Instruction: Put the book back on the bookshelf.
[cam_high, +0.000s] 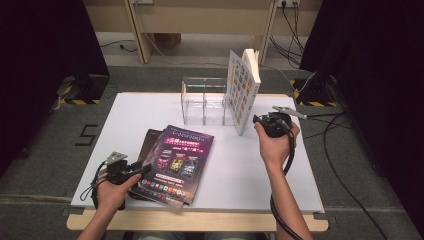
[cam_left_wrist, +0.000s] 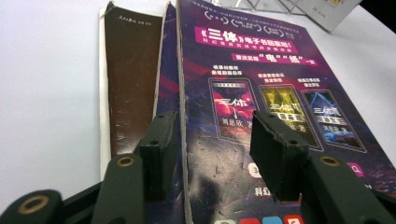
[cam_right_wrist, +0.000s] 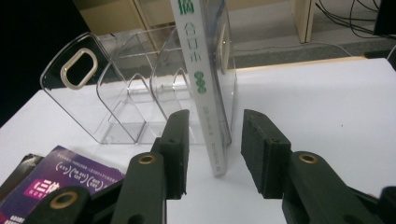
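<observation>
High view: above, facing forward-down over white table (cam_high: 280, 175). Gripper views: low, close. Left faces purple glossy magazine (cam_left_wrist: 261, 93); right faces clear acrylic rack (cam_right_wrist: 116, 93); both also in high view.

A rack (cam_high: 204, 102) stands near the bench's (cam_high: 300, 170) far edge, an upright book (cam_high: 242, 90) at its right end, seemingly in it. Stacked booklets (cam_high: 172, 165) lie near the front-left corner.

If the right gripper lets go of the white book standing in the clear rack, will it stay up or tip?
The white book stands upright against a divider of the clear rack, so it probably stays. Its spine looks thin, so it may lean sideways. The right gripper straddles it with open jaws.
</observation>
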